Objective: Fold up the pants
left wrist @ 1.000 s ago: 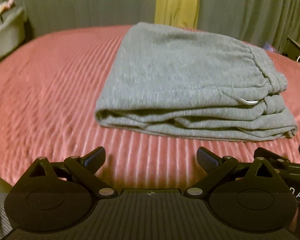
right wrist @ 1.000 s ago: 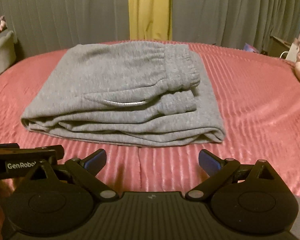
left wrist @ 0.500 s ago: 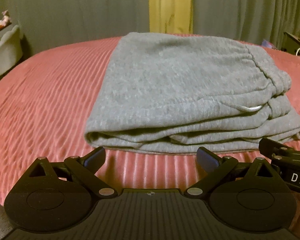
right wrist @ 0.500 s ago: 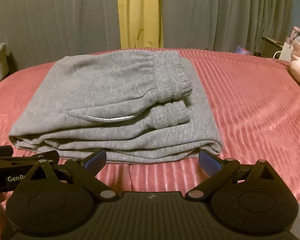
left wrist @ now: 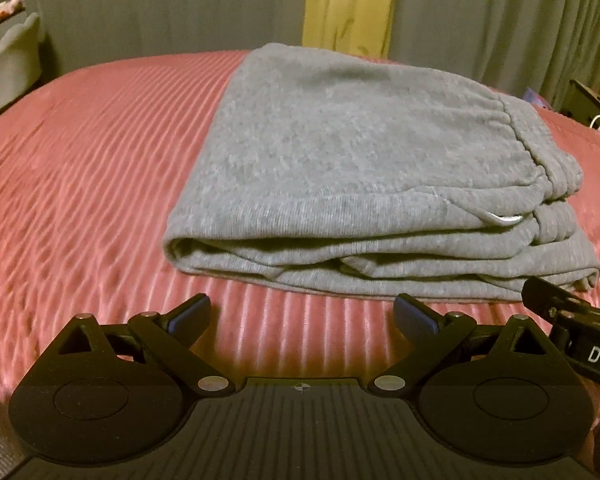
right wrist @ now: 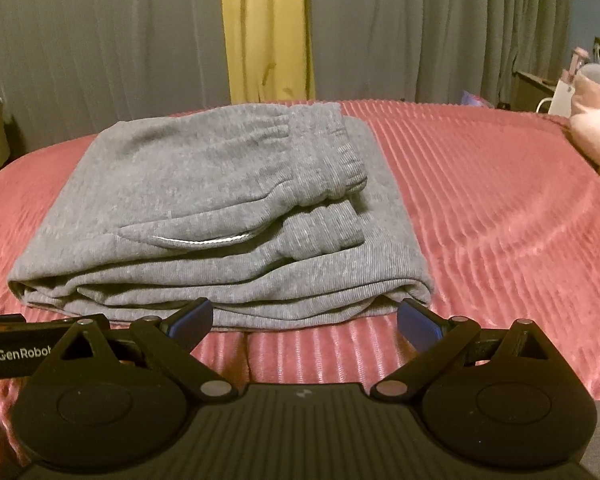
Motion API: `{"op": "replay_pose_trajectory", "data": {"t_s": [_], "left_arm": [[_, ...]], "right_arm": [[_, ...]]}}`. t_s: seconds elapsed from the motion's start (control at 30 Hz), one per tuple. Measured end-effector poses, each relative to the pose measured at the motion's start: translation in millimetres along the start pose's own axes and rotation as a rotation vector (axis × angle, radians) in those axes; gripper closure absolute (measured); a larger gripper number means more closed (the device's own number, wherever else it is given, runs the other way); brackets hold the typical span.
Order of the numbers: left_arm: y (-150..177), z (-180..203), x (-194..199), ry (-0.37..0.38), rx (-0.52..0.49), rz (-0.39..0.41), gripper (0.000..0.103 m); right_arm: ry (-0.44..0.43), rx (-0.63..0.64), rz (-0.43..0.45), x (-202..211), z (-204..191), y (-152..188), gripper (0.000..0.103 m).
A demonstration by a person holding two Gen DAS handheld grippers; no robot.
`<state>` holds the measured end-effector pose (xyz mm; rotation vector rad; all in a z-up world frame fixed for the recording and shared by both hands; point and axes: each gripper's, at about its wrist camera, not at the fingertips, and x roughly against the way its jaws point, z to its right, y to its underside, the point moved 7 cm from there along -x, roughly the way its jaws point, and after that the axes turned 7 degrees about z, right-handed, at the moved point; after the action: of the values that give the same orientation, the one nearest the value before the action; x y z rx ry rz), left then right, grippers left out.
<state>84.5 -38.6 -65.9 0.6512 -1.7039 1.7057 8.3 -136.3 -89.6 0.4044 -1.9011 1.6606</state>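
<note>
Grey sweatpants [left wrist: 360,168] lie folded into a thick rectangular stack on the pink ribbed bedspread [left wrist: 80,180]. In the right wrist view the pants [right wrist: 204,200] show the elastic waistband on top at the right and a pocket edge with a light trim. My left gripper [left wrist: 302,314] stands open just short of the stack's near edge, nothing between its fingers. My right gripper [right wrist: 304,320] is open too, its fingertips level with the near folded edge and holding nothing. Each gripper's side shows at the edge of the other's view.
Grey curtains with a yellow strip [right wrist: 266,40] hang behind the bed. A pale pillow [right wrist: 596,136] and a dark bedside table [right wrist: 536,88] sit at the right. A light chair [left wrist: 8,68] stands at the far left. Bedspread stretches to both sides of the pants.
Both grippers have shifted a little; the right one has come closer, so the stack's near edge now reaches its fingertips. The pants have not moved. Both stay open.
</note>
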Motion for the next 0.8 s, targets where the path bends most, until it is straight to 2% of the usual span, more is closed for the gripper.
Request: {"op": "replay_pose_trajectory", "data": {"t_s": [0.17,0.8], "left_arm": [[0.5,0.4,0.9,0.005,-0.008,0.003,0.002],[1.6,4.7,-4.7,-0.007,-0.034,-0.01,0.002]], "right_arm": [[0.007,0.034,0.011,2.9,-3.2,0.6,0.004],[0.018,0.015,-0.001,2.4,0.4,3.2,0.004]]}}
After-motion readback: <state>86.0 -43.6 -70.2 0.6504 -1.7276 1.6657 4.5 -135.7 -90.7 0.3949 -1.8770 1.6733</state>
